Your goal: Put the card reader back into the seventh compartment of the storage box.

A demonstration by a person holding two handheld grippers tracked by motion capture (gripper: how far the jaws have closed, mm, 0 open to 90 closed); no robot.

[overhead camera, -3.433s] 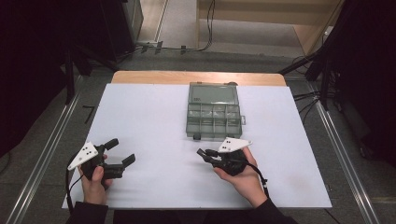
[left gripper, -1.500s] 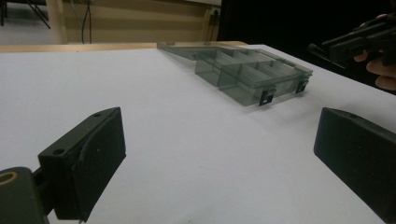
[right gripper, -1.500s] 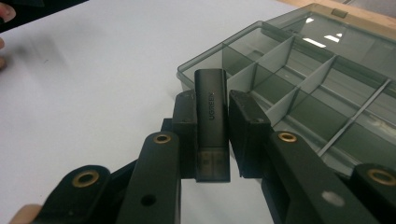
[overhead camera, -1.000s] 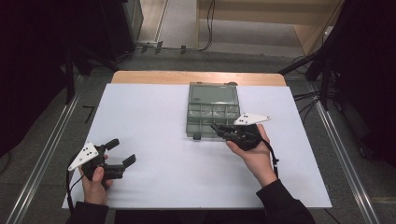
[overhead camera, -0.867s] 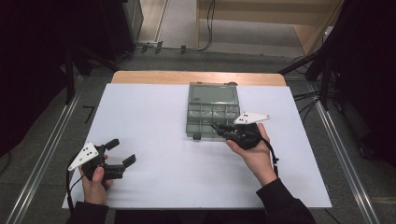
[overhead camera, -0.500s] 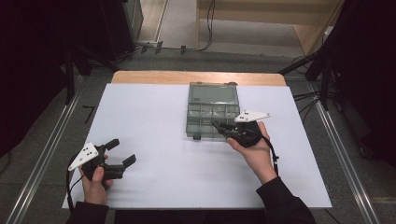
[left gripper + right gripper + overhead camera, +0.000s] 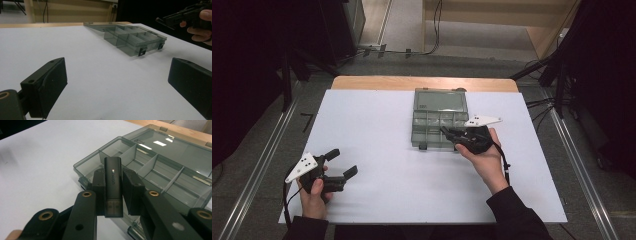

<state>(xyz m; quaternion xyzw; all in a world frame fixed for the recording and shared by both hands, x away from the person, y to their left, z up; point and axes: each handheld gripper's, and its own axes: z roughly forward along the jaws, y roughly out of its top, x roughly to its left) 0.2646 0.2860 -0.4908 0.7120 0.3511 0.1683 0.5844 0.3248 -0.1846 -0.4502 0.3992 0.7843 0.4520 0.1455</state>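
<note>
A smoky clear compartment box [image 7: 439,118] lies open in the middle of the white table, its lid flat behind it. In the right gripper view my right gripper [image 7: 113,178] is shut on a black USB stick [image 7: 113,185] with a clear cap, held over the box's [image 7: 160,165] near corner compartment. In the high view that gripper [image 7: 447,133] hovers at the box's front right part. My left gripper [image 7: 343,162] rests open near the table's front left, far from the box [image 7: 130,37], nothing between its jaws.
The white table top [image 7: 372,130] has a wooden strip [image 7: 422,83] along its far edge. Metal rails [image 7: 257,170] run along both sides of the table. Cables lie on the floor beyond.
My right gripper has come from the table's front middle up to the box's front right part, and over the last second crept slightly leftward over it. The left gripper has stayed put.
</note>
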